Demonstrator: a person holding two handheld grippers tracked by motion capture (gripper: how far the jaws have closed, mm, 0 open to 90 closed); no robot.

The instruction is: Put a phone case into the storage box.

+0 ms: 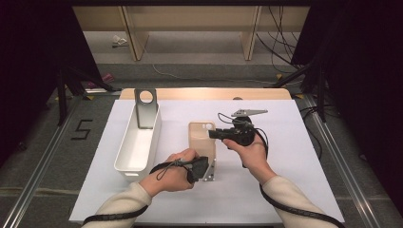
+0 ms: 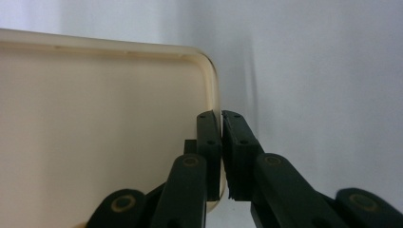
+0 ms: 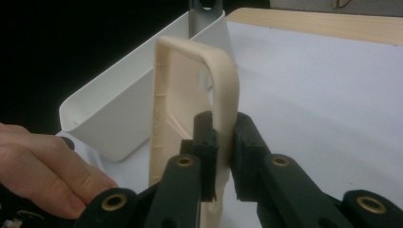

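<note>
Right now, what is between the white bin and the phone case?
Nothing: a bare strip of white table cover separates the white bin from the phone case, seen in the high view. Left gripper and right gripper pinch the case.

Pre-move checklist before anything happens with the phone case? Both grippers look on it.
1. Left gripper clamped on the cream phone case: ok, its jaws pinch the case's rim in the left gripper view.
2. Right gripper clamped on the case: ok, its jaws pinch the edge near the camera cutout.
3. Case lifted off the table: cannot tell.
4. White bin free to receive: ok, its inside looks open, with a grey metal bracket standing at its far end.
5. Case undamaged under the two grips: cannot tell, the edge looks slightly bent at the right gripper.
</note>
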